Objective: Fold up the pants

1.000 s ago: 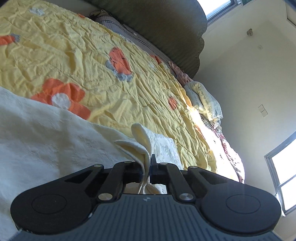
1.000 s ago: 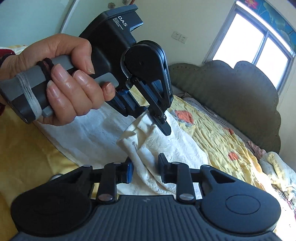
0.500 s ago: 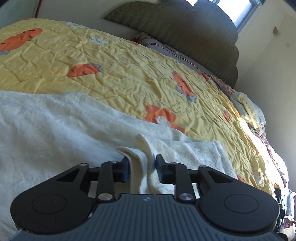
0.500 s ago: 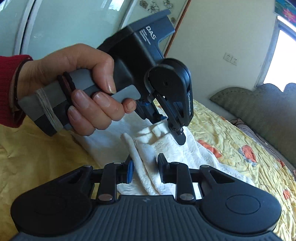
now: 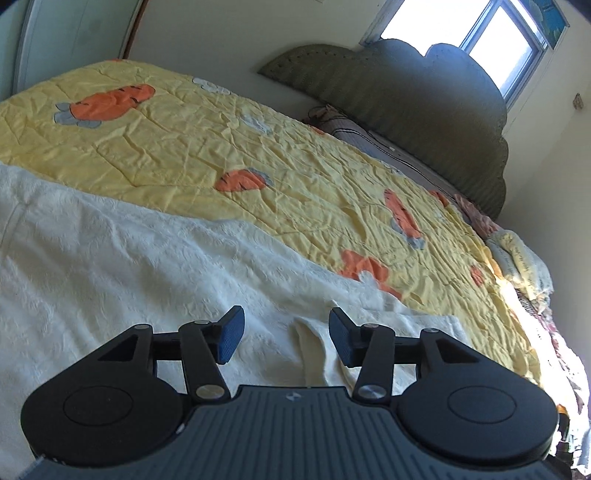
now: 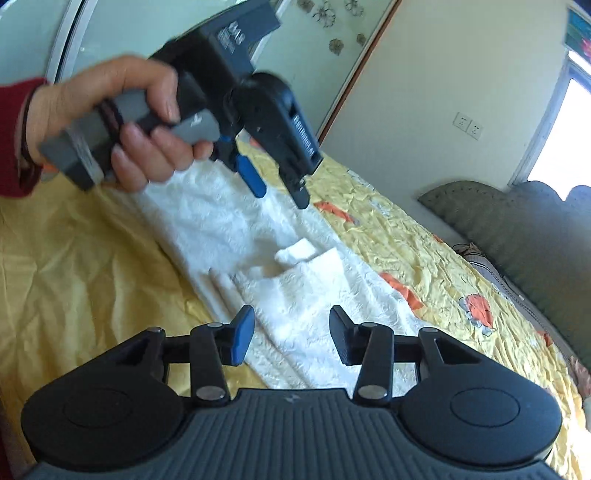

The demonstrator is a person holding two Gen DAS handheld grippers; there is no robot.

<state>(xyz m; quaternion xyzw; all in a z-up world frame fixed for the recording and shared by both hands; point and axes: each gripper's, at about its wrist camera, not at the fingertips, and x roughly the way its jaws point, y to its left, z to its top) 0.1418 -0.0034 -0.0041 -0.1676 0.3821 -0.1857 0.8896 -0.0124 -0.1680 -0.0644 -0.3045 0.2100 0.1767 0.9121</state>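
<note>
The cream-white pants (image 5: 122,266) lie folded on the yellow quilt, and show in the right wrist view (image 6: 295,291) too. My left gripper (image 5: 284,338) is open and empty just above the cloth; a raised fold edge (image 5: 314,347) lies under its jaws. In the right wrist view the left gripper (image 6: 279,188) hangs open above the pants, held by a hand. My right gripper (image 6: 291,338) is open and empty over the near end of the pants.
The yellow quilt with orange carrot patches (image 5: 258,147) covers the bed. A green padded headboard (image 5: 424,96) stands at the far end, with pillows and bedding (image 5: 517,258) by the wall. A window (image 5: 480,33) is behind it.
Both grippers have opened and let go of the pants' edge, which dropped flat onto the folded cloth. Both have lifted slightly away from it.
</note>
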